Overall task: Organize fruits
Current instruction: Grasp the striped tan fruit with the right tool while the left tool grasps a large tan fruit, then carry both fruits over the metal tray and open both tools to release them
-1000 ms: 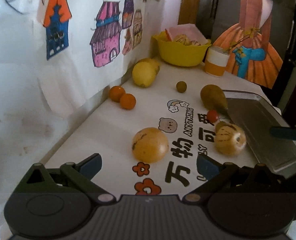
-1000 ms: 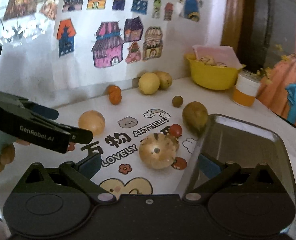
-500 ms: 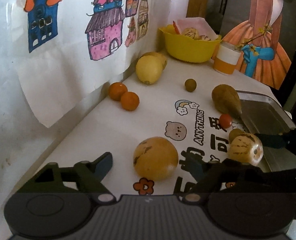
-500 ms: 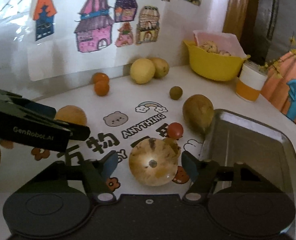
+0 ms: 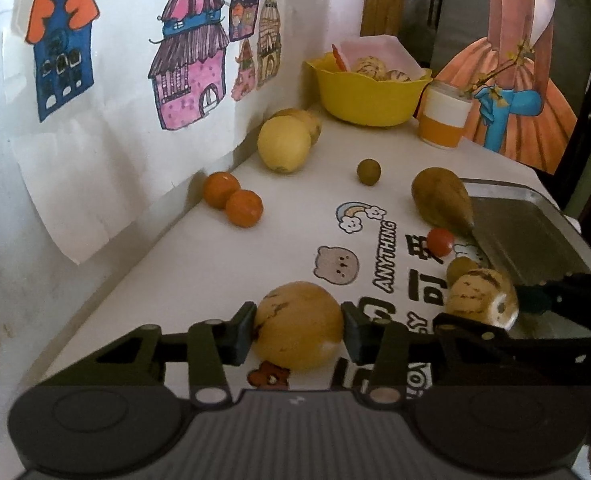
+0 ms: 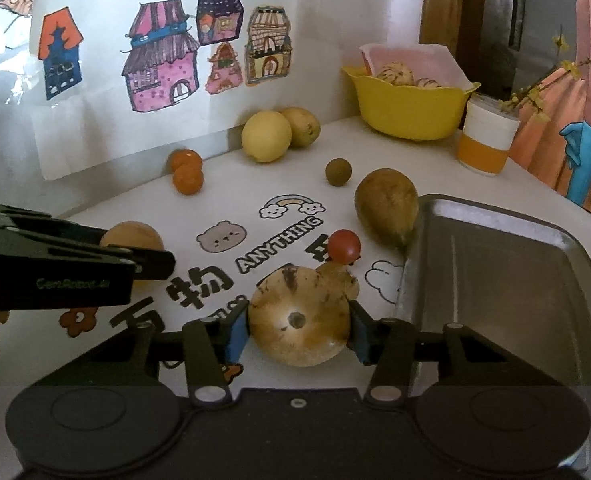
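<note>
White cloth printed with cartoon bears, a rainbow and "ANYTHING" covers the surface (image 5: 223, 280), and paper drawings of houses (image 6: 159, 60) hang on the wall in the upper left of both views. At bottom centre of the left wrist view, the left hand-held gripper (image 5: 298, 330) has its two pads pressed against the sides of a round tan melon (image 5: 298, 326) resting on the cloth. At bottom centre of the right wrist view, the right hand-held gripper (image 6: 298, 330) is clamped the same way on a striped melon (image 6: 299, 316), just left of a metal tray (image 6: 495, 280) at the right edge. A cherry tomato (image 6: 345, 246) and a brown pear-shaped fruit (image 6: 387, 204) lie close to the tray's near corner. Two small oranges (image 5: 233, 198) touch each other near the wall, a yellow fruit (image 5: 283, 144) lies beyond them, and a yellow bowl (image 5: 367, 94) stands at the upper right.
</note>
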Motion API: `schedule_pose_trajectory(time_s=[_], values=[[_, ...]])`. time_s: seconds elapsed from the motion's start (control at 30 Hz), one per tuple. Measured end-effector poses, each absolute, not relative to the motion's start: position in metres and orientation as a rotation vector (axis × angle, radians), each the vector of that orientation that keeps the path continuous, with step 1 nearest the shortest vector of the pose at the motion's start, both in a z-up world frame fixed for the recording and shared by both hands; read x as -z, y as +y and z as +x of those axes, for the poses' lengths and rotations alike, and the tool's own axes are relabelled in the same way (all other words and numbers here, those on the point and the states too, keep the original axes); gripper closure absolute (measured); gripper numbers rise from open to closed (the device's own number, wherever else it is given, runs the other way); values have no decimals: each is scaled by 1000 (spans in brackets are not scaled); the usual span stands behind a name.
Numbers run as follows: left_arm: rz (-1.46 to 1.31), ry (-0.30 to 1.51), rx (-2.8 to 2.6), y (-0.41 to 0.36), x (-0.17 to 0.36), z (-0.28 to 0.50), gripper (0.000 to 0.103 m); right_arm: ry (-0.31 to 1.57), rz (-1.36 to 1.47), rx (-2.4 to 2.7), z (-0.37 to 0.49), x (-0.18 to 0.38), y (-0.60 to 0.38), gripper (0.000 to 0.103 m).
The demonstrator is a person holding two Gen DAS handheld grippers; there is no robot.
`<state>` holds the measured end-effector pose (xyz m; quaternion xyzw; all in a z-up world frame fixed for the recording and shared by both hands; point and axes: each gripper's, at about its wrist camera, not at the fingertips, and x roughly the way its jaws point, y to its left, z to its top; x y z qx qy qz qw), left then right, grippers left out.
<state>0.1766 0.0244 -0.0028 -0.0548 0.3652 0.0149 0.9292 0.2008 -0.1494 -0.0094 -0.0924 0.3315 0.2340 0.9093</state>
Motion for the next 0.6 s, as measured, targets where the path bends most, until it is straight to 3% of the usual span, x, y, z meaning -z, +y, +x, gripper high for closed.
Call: schedule_pose_trajectory(time_s=[0.6], values=[[-137,737,57,-7,-33,159,55,630,-4,-539,167,-36,-201,52]])
